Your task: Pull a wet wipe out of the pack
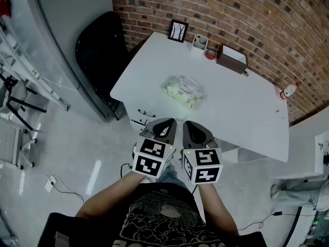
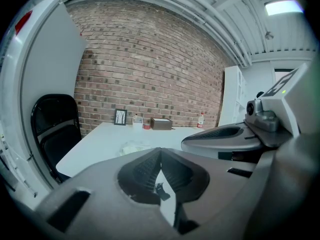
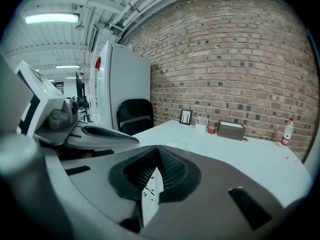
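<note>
Your left tongs (image 1: 165,122) and right tongs (image 1: 190,124): clenched, empty. Wet wipe pack (image 1: 184,90) near the counter's (image 1: 247,115) front edge looks soft and light. Pin it, then pinch the wipe at the top opening.

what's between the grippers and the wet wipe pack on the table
Only bare white table. In the head view nothing lies between the wet wipe pack and the left gripper or right gripper, both shut at the near edge.
</note>
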### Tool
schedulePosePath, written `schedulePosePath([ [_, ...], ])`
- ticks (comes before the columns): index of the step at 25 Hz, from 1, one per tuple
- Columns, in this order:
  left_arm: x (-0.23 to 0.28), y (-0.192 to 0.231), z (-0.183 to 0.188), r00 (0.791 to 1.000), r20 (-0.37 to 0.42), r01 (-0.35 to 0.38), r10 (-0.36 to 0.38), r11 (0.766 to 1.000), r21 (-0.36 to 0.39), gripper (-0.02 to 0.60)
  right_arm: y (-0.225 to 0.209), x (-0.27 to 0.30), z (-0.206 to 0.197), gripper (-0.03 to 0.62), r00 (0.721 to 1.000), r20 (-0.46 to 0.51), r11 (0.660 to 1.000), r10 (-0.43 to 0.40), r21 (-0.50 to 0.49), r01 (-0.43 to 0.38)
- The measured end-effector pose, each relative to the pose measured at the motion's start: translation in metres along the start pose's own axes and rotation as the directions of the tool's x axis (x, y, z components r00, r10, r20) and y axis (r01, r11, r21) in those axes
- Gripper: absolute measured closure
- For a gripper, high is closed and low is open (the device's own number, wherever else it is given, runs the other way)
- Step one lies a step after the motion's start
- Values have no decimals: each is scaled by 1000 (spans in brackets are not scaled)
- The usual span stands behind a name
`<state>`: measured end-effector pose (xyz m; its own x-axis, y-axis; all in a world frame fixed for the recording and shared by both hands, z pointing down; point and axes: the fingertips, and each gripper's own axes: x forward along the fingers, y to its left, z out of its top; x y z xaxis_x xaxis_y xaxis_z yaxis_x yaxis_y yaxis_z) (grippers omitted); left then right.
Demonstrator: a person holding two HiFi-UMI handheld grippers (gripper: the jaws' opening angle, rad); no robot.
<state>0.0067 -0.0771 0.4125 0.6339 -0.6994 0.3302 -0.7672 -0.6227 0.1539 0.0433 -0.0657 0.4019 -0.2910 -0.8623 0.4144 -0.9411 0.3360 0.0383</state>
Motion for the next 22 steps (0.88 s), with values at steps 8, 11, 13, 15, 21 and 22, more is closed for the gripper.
schedulePosePath([
  [8, -1, -2, -1, 1000, 1, 6, -6, 1000, -2, 569, 4, -2, 0, 579, 1000, 3, 1000, 5, -8, -5],
  [11, -2, -1, 0, 1000, 5, 7, -7, 1000, -3, 569, 4, -2, 1, 579, 1000, 5, 1000, 3, -10, -3],
  [13, -2, 0, 0, 1000, 6, 8, -8, 1000, -5, 569, 4, -2, 2, 579, 1000, 5, 1000, 1, -11, -1],
  [15, -3, 1, 0, 1000, 6, 8, -8, 1000, -7, 569, 5, -1, 2, 579, 1000, 5, 1000, 0, -12, 0],
  [21, -3, 4, 1, 1000, 7, 6, -6, 1000, -9, 569, 7, 0, 5, 577, 1000, 9, 1000, 3, -14, -3],
  [22, -2, 4, 1, 1000, 6, 5, -5, 1000, -9, 569, 7, 1, 6, 577, 1000, 10, 1000, 3, -15, -3],
])
